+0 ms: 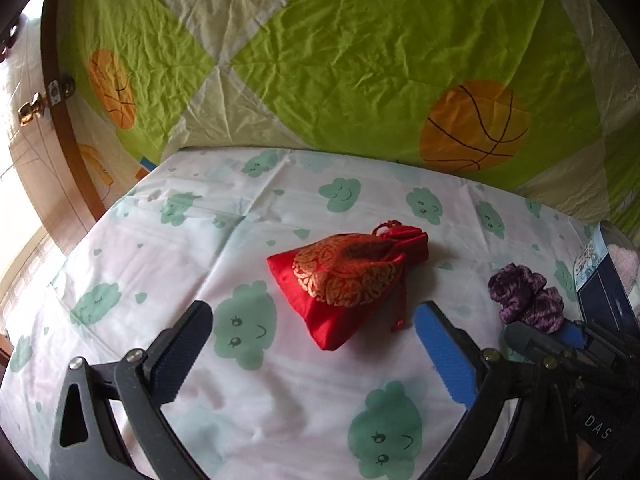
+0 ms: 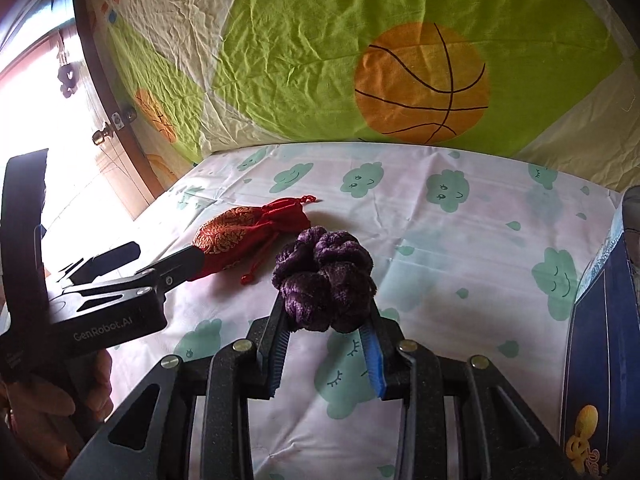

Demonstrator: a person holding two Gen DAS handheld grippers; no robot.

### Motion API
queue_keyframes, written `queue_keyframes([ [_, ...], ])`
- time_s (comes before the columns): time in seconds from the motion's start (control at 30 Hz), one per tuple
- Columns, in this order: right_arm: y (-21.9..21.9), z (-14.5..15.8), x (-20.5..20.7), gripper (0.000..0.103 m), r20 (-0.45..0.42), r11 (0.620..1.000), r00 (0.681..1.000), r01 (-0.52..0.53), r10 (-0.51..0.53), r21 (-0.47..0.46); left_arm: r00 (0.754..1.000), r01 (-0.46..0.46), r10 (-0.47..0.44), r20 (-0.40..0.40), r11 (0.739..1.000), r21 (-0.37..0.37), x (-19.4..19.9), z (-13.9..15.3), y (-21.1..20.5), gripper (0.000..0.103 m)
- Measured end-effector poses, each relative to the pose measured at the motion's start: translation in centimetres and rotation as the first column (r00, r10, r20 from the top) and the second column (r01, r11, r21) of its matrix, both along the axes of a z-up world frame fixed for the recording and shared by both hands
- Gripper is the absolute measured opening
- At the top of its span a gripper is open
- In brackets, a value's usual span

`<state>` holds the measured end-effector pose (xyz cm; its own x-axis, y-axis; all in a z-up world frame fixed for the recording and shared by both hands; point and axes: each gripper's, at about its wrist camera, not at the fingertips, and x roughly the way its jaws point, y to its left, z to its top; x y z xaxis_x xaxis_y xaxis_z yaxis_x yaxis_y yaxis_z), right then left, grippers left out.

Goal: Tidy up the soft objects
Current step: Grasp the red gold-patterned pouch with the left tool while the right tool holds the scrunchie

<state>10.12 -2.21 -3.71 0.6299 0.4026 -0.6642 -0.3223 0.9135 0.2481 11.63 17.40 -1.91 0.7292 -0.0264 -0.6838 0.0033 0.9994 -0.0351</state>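
The purple scrunchie (image 2: pixel 324 280) sits clamped between the fingers of the right gripper (image 2: pixel 326 320), apparently just above the cloud-print sheet (image 2: pixel 460 240). The red pouch (image 1: pixel 348 280) lies on the sheet ahead of the left gripper (image 1: pixel 316 328), whose fingers stand wide apart. A blue box (image 2: pixel 600 340) stands at right.
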Motion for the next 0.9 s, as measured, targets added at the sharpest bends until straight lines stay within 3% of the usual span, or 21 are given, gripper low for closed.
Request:
queue_keyframes([
  [0.1, -0.1, -0.2, 0.3, 0.036, -0.020, 1.000, 1.000, 0.012, -0.012, -0.001, 0.989, 0.141, -0.139, -0.040, 0.989, 0.047, 2.3, -0.1, -1.0, 0.102],
  [0.17, -0.2, -0.4, 0.6, 0.036, -0.036, 1.000, 0.999, 0.019, -0.019, 0.004, 0.980, 0.194, -0.186, -0.074, 0.973, 0.127, 3.5, -0.3, -2.0, 0.102],
  [0.23, -0.3, -0.6, 0.8, 0.036, -0.049, 1.000, 0.998, 0.025, -0.025, 0.004, 0.972, 0.234, -0.222, -0.083, 0.952, 0.197, 4.3, -0.3, -2.7, 0.102],
  [0.33, -0.3, -0.7, 0.9, 0.036, -0.060, 1.000, 0.998, 0.029, -0.028, 0.003, 0.951, 0.306, -0.289, -0.106, 0.925, 0.227, 5.2, -0.4, -3.6, 0.102],
  [0.43, -0.4, -0.7, 0.9, 0.036, -0.060, 0.999, 0.998, 0.032, -0.032, 0.006, 0.945, 0.317, -0.275, -0.178, 0.905, 0.284, 6.3, -2.0, -4.1, 0.102],
  [0.53, -0.4, -0.7, 0.9, 0.036, -0.068, 0.999, 0.997, 0.033, -0.033, 0.007, 0.947, 0.296, -0.265, -0.182, 0.940, 0.171, 6.7, -2.5, -2.7, 0.100],
  [0.63, -0.4, -0.8, 1.0, 0.036, -0.074, 0.999, 0.996, 0.041, -0.040, 0.009, 0.960, 0.214, -0.217, -0.175, 0.976, -0.033, 7.3, -3.1, -0.3, 0.094],
  [0.73, -0.5, -0.8, 1.0, 0.036, -0.078, 0.999, 0.996, 0.045, -0.044, 0.010, 0.974, 0.160, -0.156, -0.163, 0.987, 0.009, 6.6, -2.9, -0.7, 0.082],
  [0.8, -0.5, -0.8, 1.0, 0.036, -0.078, 0.999, 0.996, 0.045, -0.044, 0.009, 0.975, 0.168, -0.165, -0.148, 0.986, 0.009, 6.1, -2.6, -1.3, 0.059],
  [0.9, -0.4, -0.8, 0.9, 0.036, -0.076, 0.999, 0.996, 0.046, -0.045, 0.007, 0.979, 0.151, -0.150, -0.137, 0.988, 0.001, 5.5, -2.4, -2.2, 0.042],
])
